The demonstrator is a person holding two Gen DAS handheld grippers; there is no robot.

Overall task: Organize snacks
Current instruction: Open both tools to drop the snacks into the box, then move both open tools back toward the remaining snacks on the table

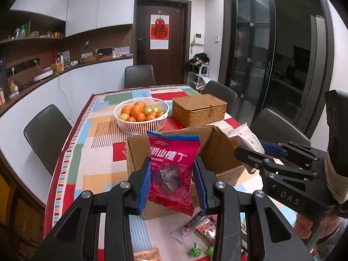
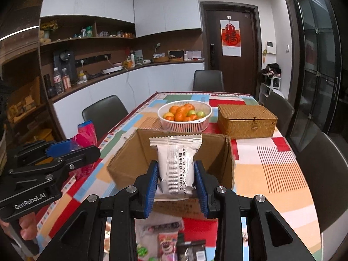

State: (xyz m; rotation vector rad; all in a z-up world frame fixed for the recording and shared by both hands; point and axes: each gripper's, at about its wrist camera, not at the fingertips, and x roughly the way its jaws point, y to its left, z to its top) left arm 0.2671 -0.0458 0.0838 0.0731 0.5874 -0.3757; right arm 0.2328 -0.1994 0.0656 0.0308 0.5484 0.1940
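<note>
Left tool [image 1: 171,184] grips a glossy pink hawthorn packet [image 1: 173,169]; right tool [image 2: 176,182] grips a white sachet [image 2: 175,163].

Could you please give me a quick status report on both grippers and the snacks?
Left gripper shut on pink hawthorn packet. Right gripper shut on white packet. Open cardboard box ahead, path clear.

The pink packet [image 1: 171,169], printed "HAWTHORN" with a clear window showing a dark round sweet, stands upright, held above the near edge of the box [image 1: 219,152]. The white packet [image 2: 176,165], with a crimped top and small black print down its middle, also stands upright before the box. The box is open-topped brown cardboard on the table, its inside mostly hidden. More packets [image 2: 167,243] lie on the cloth nearer the cameras.
</note>
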